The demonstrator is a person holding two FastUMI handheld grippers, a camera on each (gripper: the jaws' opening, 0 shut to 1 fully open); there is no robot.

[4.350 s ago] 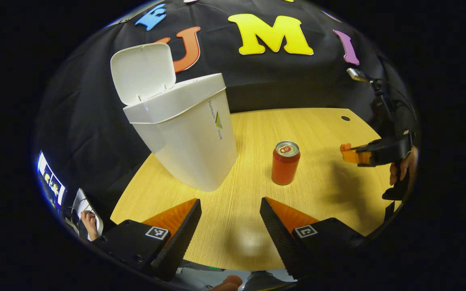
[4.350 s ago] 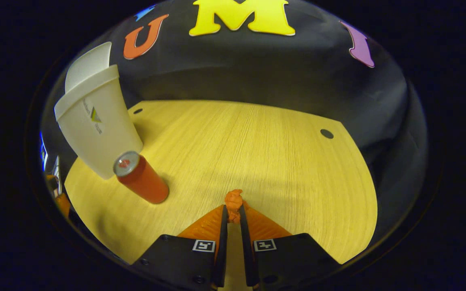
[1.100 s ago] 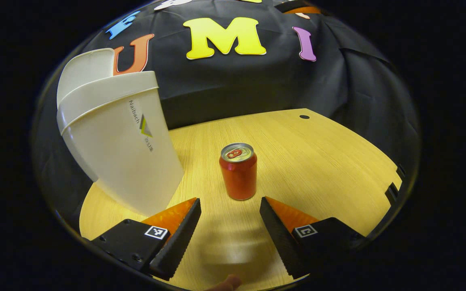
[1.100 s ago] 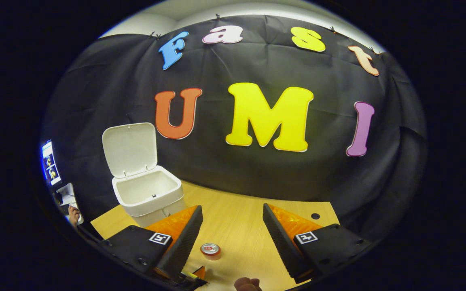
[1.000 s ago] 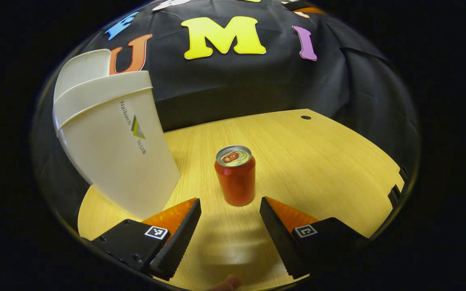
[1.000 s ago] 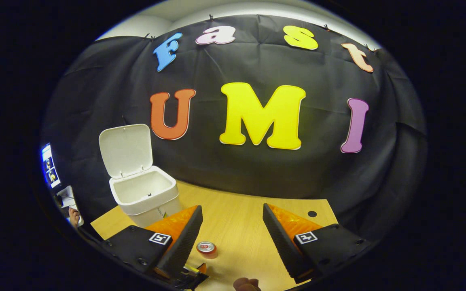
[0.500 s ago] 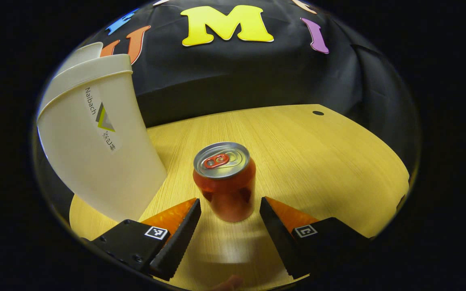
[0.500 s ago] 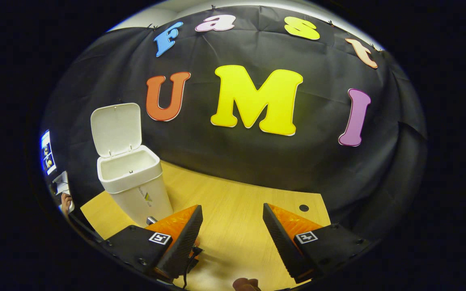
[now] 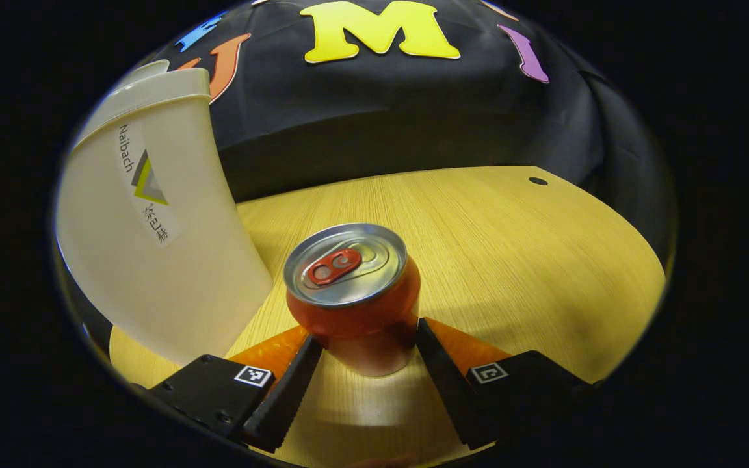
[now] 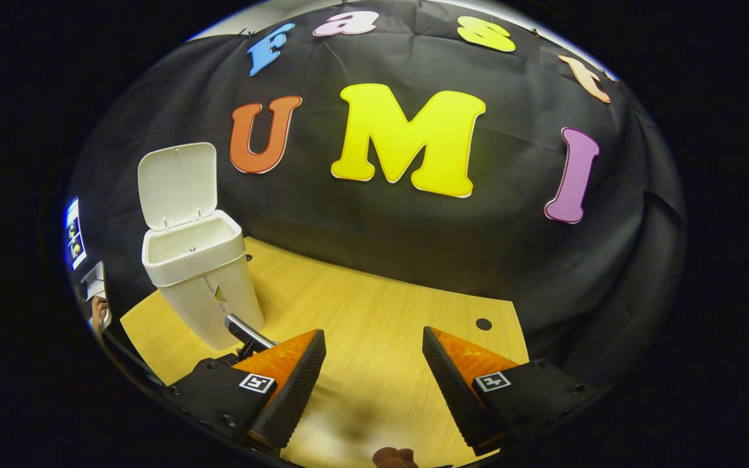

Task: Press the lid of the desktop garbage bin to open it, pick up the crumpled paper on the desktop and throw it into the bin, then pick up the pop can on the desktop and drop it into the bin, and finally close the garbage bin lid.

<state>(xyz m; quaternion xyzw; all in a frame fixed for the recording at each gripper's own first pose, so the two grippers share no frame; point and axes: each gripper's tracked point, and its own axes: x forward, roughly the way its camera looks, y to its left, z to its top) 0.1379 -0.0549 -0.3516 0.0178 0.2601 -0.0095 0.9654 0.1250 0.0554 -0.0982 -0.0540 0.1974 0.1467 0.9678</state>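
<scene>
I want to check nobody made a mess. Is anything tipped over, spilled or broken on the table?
Nothing stands out. The pop can stands upright between the left gripper's fingers, with no spill on the table. The garbage bin stands upright with its lid flipped open. The right gripper is open and holds nothing.

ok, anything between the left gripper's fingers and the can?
Nothing. In the left gripper view the can stands upright between the open left gripper's fingers, with a thin strip of bare table on each side.

Bin (image 10: pixel 209 296), can (image 9: pixel 355 296) on desk (image 9: pixel 511 247)
</scene>
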